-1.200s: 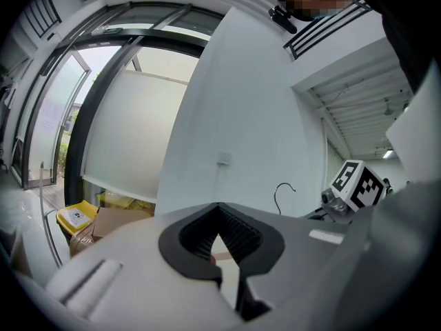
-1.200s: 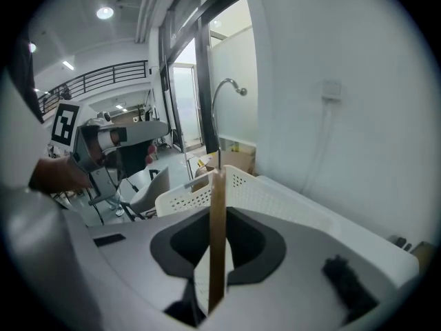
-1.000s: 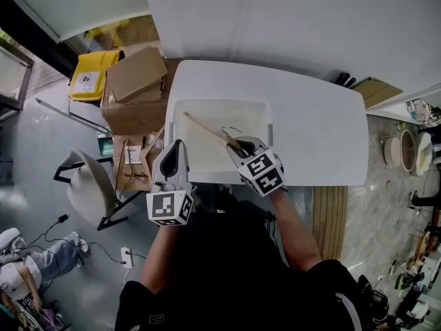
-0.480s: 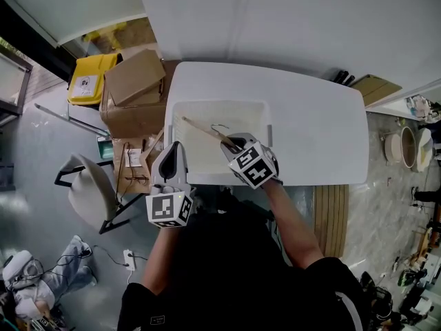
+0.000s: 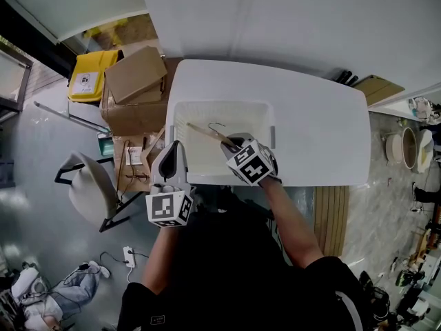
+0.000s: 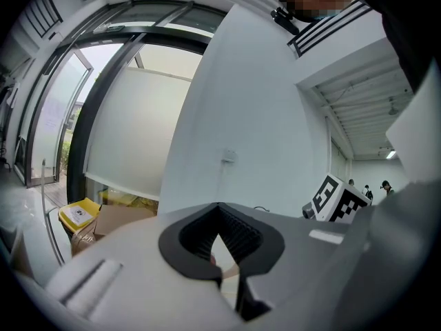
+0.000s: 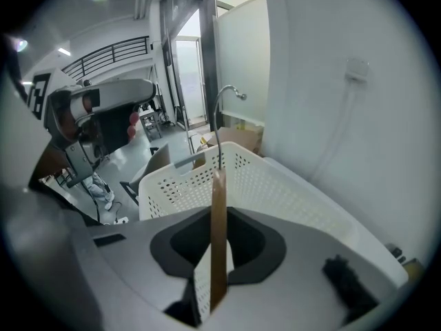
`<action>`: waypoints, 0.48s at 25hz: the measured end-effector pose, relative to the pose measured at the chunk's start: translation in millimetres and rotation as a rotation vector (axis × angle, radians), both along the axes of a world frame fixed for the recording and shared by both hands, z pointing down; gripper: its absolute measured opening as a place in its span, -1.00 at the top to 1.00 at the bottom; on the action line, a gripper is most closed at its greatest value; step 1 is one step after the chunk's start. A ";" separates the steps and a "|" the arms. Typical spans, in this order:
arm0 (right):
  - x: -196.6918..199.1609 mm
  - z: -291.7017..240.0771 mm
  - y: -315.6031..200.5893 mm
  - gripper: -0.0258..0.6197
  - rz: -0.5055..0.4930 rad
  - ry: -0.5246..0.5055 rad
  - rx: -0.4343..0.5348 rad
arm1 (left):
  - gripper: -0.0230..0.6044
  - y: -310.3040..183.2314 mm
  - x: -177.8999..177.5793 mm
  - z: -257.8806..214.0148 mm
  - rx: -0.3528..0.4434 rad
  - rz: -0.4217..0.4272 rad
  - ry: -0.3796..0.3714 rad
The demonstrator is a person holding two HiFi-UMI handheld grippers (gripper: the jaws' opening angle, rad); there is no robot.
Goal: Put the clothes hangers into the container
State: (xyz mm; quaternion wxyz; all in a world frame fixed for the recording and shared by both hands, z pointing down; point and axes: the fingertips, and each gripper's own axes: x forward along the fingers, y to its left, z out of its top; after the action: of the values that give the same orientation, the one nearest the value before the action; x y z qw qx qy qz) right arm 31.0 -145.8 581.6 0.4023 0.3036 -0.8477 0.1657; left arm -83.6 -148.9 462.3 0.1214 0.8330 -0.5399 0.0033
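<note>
A white perforated basket (image 5: 258,112) stands on the left half of the white table (image 5: 317,129). My right gripper (image 5: 236,145) hovers over the basket's near right corner, shut on one end of a wooden clothes hanger (image 5: 205,134). The hanger slants up-left over the basket's inside, its wire hook (image 5: 217,125) on top. In the right gripper view the hanger (image 7: 218,219) stands edge-on between the jaws of my right gripper (image 7: 213,254), above the basket (image 7: 275,185). My left gripper (image 5: 173,152) waits by the basket's near left corner, its jaws closed and empty (image 6: 222,243).
Cardboard boxes (image 5: 134,81) and a yellow bin (image 5: 89,74) sit on the floor left of the table. A grey chair (image 5: 89,185) stands nearer, at the left. A white wall runs behind the table. The table's right half carries nothing.
My right gripper has shifted a little to the left with the hanger, which stays over the basket. My left gripper has held still.
</note>
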 end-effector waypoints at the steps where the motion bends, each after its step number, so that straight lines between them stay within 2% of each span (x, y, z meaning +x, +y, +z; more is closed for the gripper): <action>1: 0.5 1.0 -0.4 0.73 0.000 0.001 -0.004 | 0.92 -0.9 0.5 0.2 -0.002 0.000 0.000; 12: -2.9 15.5 -10.3 0.73 0.002 0.020 -0.034 | 0.92 -10.5 -3.9 7.8 -0.017 0.000 -0.003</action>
State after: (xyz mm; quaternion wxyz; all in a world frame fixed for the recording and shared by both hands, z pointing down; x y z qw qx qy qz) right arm 28.0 -156.0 597.1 0.4156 0.2991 -0.8405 0.1771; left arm -87.4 -159.4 470.1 0.1280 0.8319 -0.5399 0.0090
